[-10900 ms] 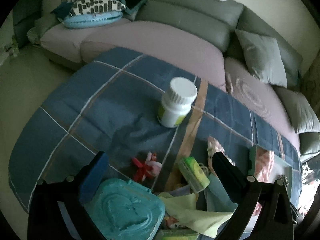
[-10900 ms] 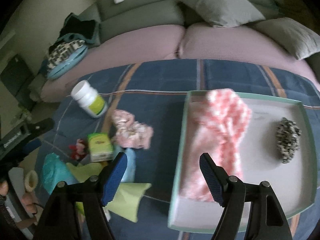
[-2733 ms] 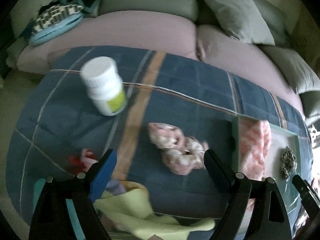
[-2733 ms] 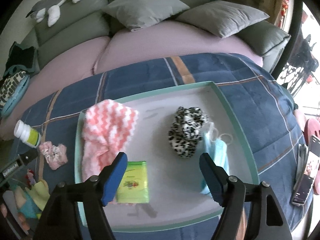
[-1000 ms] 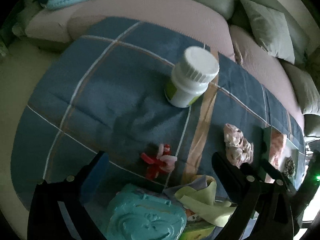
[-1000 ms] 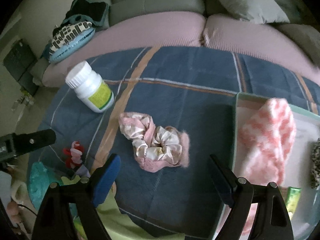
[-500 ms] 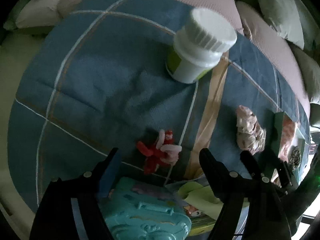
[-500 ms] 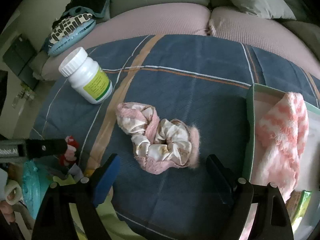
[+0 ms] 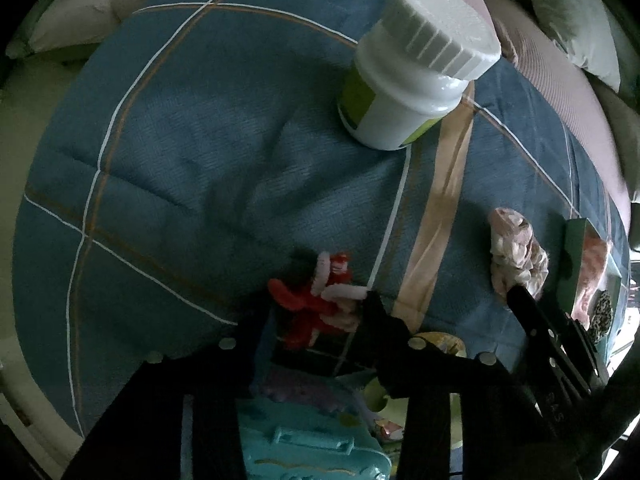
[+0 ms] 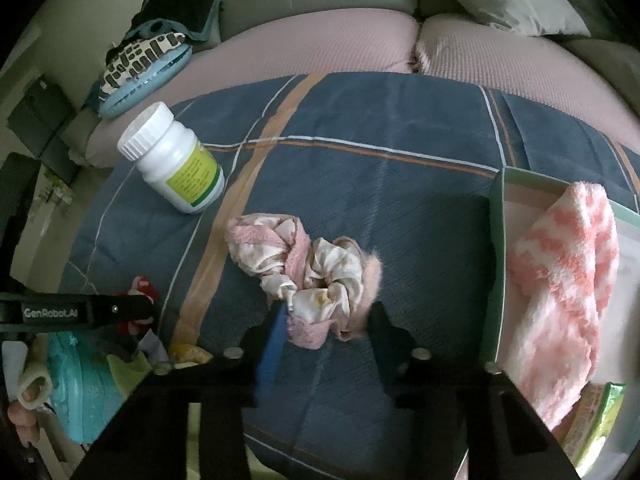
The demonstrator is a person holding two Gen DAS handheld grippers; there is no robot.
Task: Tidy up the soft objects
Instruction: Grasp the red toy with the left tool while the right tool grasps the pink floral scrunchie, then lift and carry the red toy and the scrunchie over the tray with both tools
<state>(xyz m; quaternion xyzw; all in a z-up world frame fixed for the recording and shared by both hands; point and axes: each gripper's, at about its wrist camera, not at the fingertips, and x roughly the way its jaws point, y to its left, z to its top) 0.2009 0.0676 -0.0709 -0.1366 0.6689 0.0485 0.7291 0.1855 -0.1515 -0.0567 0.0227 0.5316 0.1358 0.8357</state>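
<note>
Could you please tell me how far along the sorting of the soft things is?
Done: the pink towel lies in the tray. In hand: the right gripper closes around the pink scrunchie, the left gripper around the red fuzzy toy. Left: moving both into the tray.

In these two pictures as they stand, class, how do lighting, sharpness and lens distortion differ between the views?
Left wrist view: dim and bluish, deep shadow around the left gripper, and the white bottle looms swollen by the fisheye. Right wrist view: brighter and fairly sharp on the pink scrunchie, with the sofa's edge bowed by the lens and black corners.
</note>
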